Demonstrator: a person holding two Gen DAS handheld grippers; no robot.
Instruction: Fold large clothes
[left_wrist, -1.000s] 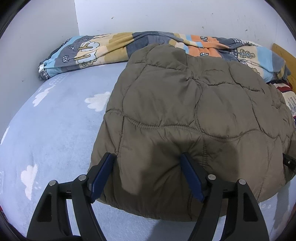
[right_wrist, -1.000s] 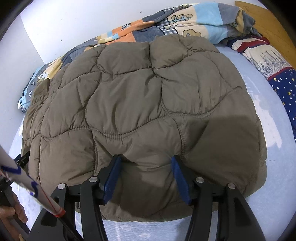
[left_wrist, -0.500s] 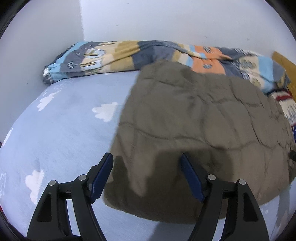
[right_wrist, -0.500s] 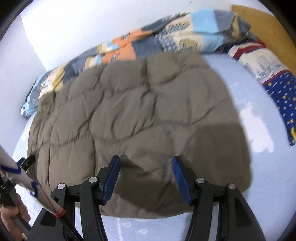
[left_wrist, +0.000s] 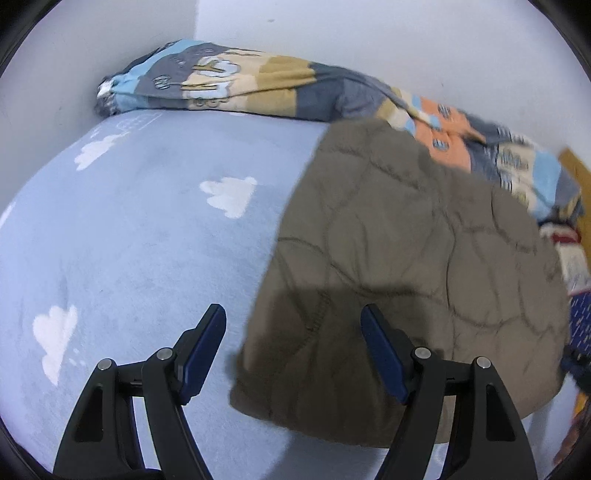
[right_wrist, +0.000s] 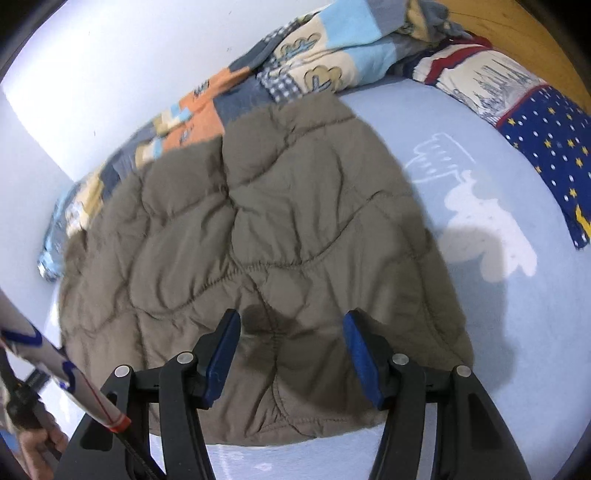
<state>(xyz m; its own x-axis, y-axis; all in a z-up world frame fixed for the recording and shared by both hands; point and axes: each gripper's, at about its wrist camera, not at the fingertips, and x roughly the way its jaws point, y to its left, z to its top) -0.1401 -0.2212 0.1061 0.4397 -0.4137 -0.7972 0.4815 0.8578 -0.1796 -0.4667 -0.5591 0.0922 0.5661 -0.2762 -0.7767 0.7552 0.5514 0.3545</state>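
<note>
The olive-brown quilted puffer jacket (right_wrist: 258, 251) lies folded flat on the light-blue cloud-print bedsheet (left_wrist: 129, 240), its far edge touching a patchwork blanket (left_wrist: 258, 85) by the wall. Both grippers — left gripper (left_wrist: 293, 325) and right gripper (right_wrist: 291, 332) — hang wide open above its near edge, gripping nothing.

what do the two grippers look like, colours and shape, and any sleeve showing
Both the left gripper and the right gripper have black angular frames with silver rivets and two flat blue pads as fingers. In the right wrist view, a white sleeve with blue and red lines shows at lower left.
</note>
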